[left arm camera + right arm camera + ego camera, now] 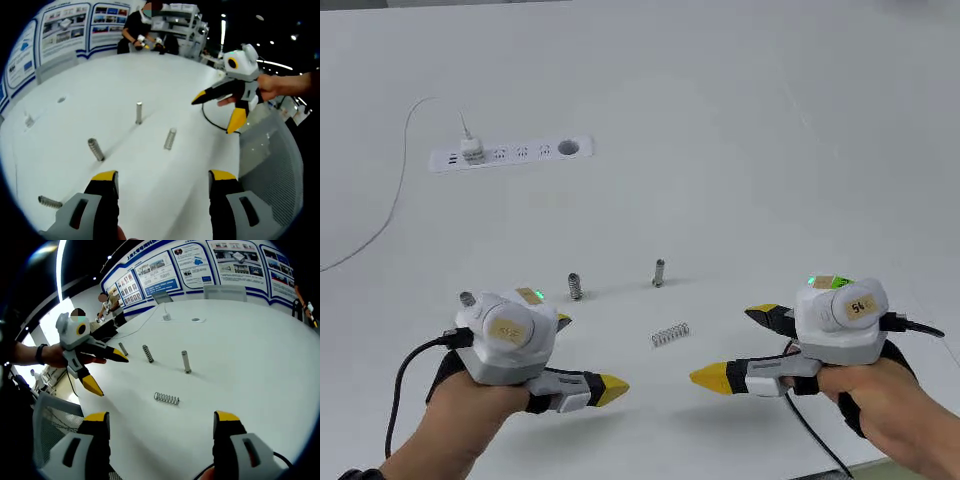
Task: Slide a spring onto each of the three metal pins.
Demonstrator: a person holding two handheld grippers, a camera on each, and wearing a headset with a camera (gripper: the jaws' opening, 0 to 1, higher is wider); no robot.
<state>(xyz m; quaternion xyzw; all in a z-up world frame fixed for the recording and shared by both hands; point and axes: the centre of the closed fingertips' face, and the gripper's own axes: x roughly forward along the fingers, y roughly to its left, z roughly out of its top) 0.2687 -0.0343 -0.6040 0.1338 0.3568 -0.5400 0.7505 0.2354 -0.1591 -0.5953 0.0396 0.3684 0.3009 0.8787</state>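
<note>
Three metal pins stand on the white table. The bare pin [660,272] [186,361] [139,112] is the rightmost. The middle pin [575,286] [147,353] [95,149] wears a spring. The left pin [468,298] [122,348] also wears one and is partly hidden behind my left gripper. A loose spring [670,334] [166,398] [170,138] lies flat between the grippers. My left gripper [588,354] [164,176] [109,374] is open and empty, left of the spring. My right gripper [732,345] [162,416] [216,114] is open and empty, right of it.
A white power strip [510,153] with a plug and cable lies at the back left. The table's front edge [880,462] runs just below my right hand. A mesh chair back [265,160] stands beside the table. People work at a far bench [145,42].
</note>
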